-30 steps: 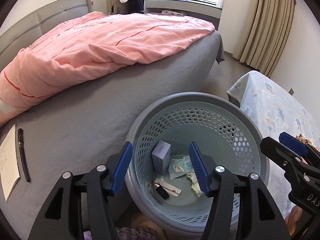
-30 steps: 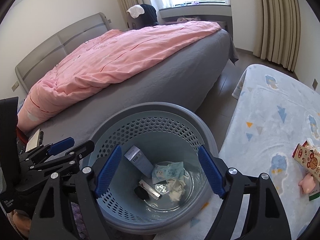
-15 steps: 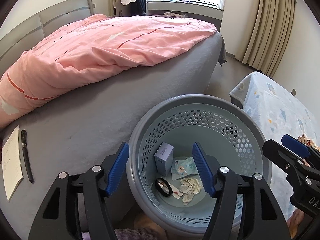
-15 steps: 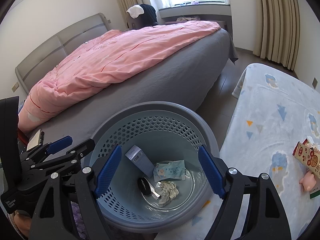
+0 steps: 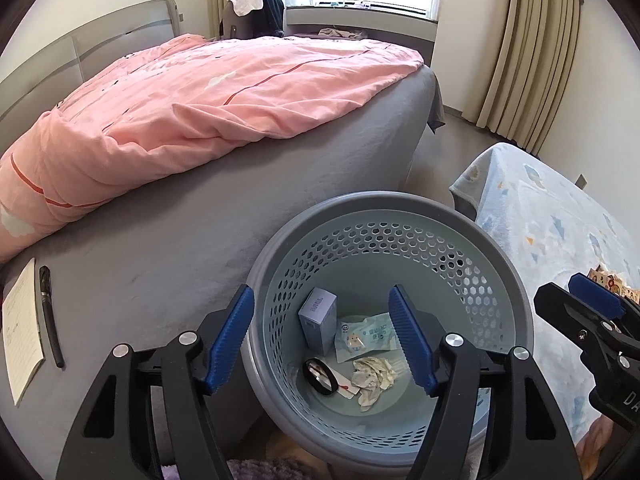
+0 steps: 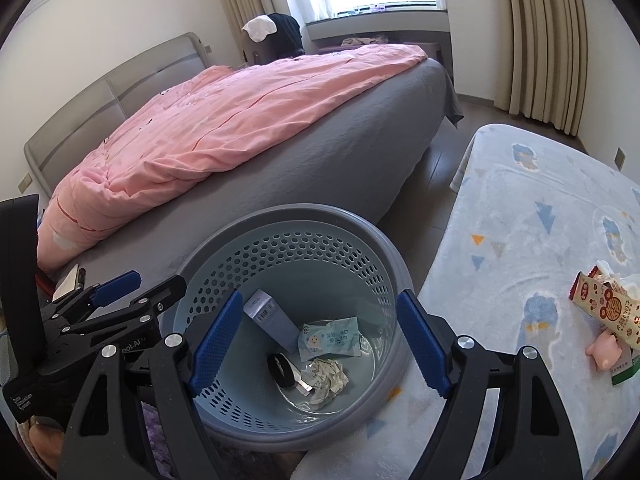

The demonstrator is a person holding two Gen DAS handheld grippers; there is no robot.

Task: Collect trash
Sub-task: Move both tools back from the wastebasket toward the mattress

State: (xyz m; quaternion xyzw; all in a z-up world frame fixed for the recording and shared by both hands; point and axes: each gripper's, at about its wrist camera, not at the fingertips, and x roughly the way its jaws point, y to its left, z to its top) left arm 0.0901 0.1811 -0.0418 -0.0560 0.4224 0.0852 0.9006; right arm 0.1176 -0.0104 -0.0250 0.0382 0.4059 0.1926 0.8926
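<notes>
A grey-blue perforated basket stands on the floor beside the bed. Inside lie a small purple box, a blue wipes packet, a crumpled tissue and a black ring-shaped item. My left gripper is open and empty above the basket's near rim. My right gripper is open and empty above the basket, to the right of the left one.
A grey bed with a pink duvet fills the left. A notepad and a pen lie on its near edge. On the blue patterned rug at right lie a snack packet and a pink toy.
Both grippers have lifted and drawn back slightly from the basket. The crumpled tissue and the black ring-shaped item have settled on the basket's floor.
</notes>
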